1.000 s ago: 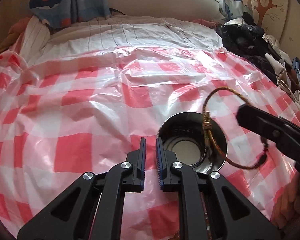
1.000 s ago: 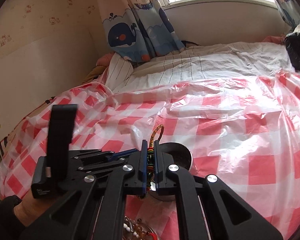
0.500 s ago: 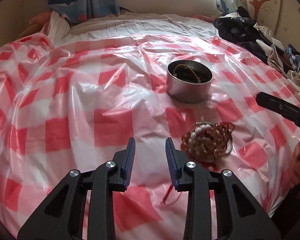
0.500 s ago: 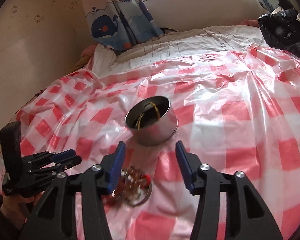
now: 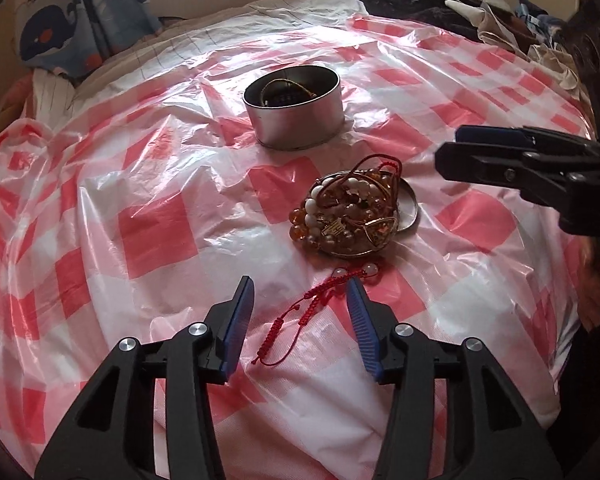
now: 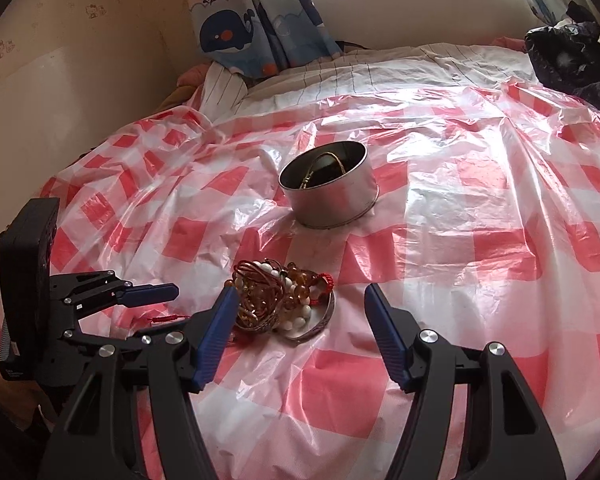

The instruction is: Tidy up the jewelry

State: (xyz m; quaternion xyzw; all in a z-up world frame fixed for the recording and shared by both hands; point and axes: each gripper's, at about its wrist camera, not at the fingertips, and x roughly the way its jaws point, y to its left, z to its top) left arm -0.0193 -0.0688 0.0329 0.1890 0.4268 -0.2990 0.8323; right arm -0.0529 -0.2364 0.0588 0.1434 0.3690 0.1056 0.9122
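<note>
Left black two-finger gripper with blue ribbed pads [image 5: 300,288] tilted steeply down, jaws opening, pads pressing on nothing. Same gripper in right wrist view [image 6: 148,292] at left edge, seen side-on. Right black two-finger gripper with blue ribbed pads [image 6: 300,296] angled down, jaws spread wide, empty. In left wrist view it [image 5: 460,148] enters from right, person's hand [image 5: 596,280] behind it, blurred.

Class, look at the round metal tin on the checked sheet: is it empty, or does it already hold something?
Not empty. The lidless metal tin stands upright, and a thin gold-coloured bracelet curves inside it. Whether more lies under it cannot be told.
</note>
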